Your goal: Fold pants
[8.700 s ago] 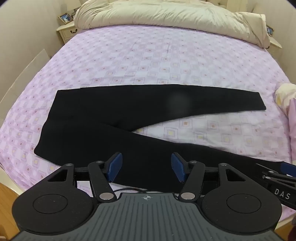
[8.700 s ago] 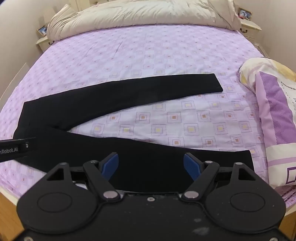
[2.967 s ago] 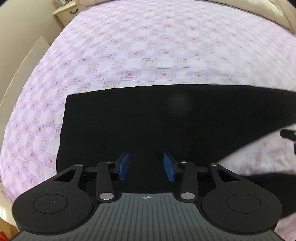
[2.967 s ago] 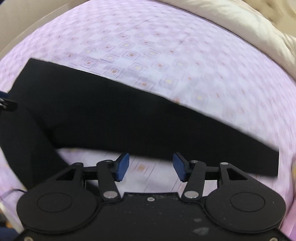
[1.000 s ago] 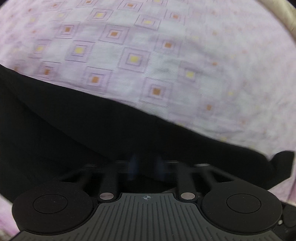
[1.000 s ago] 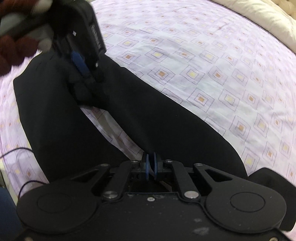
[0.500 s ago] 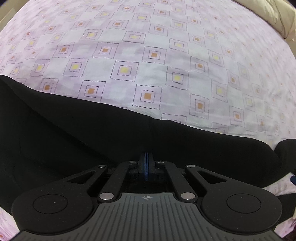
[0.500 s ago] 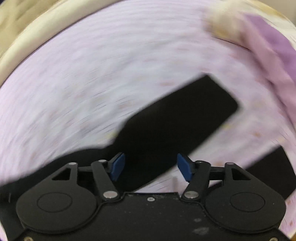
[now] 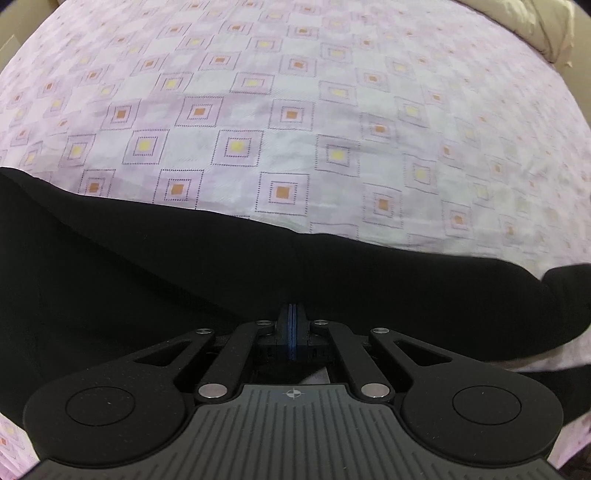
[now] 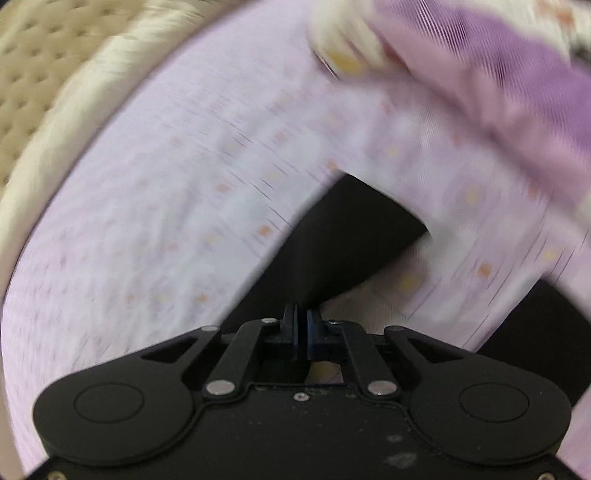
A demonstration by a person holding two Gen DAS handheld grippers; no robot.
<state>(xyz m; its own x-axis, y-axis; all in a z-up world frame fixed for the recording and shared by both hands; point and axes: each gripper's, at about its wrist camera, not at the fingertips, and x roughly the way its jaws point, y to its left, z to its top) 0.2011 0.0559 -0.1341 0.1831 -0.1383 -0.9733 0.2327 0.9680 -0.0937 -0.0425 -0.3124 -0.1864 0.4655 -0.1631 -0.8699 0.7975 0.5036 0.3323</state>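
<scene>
Black pants lie on a lilac patterned bed sheet. In the left wrist view my left gripper points steeply down, shut on a pinched ridge of the pants near their far edge. The right wrist view is motion-blurred. There my right gripper has its blue pads nearly together, closing on the black fabric of one pant leg, not far from its hem. The other leg shows at the lower right, flat on the sheet.
A purple and yellow pillow lies beyond the leg's hem at the upper right. A cream duvet is bunched along the bed's head, and its corner shows in the left wrist view. Bare sheet stretches beyond the pants.
My right gripper let go near the left one, opened, swung along the leg towards its hem while rolling, and closed on the fabric there. My left gripper stayed shut on the pants and rose slightly.
</scene>
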